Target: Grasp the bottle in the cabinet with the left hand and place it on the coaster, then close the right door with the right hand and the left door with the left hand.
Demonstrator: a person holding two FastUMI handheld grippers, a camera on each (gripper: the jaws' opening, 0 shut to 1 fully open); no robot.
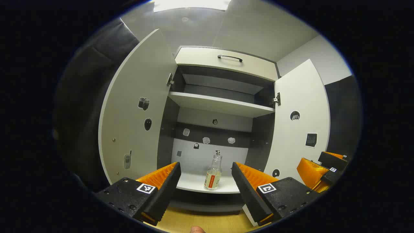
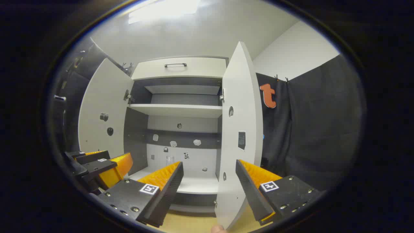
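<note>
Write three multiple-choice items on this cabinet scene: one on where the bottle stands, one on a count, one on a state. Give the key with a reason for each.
1. Where does the bottle stand?
A. On the cabinet's bottom shelf
B. On the upper shelf
C. On the coaster

2. How many cabinet doors are there?
A. One
B. Two
C. Three

3. How stand the left gripper jaws?
A. Shut on the bottle
B. Shut on nothing
C. Open, apart from the bottle

Key: 1 A, the bottle stands upright on the bottom shelf. 2 B, a left door and a right door flank the opening. 3 C, a wide gap separates the jaws, with the bottle farther off.
</note>
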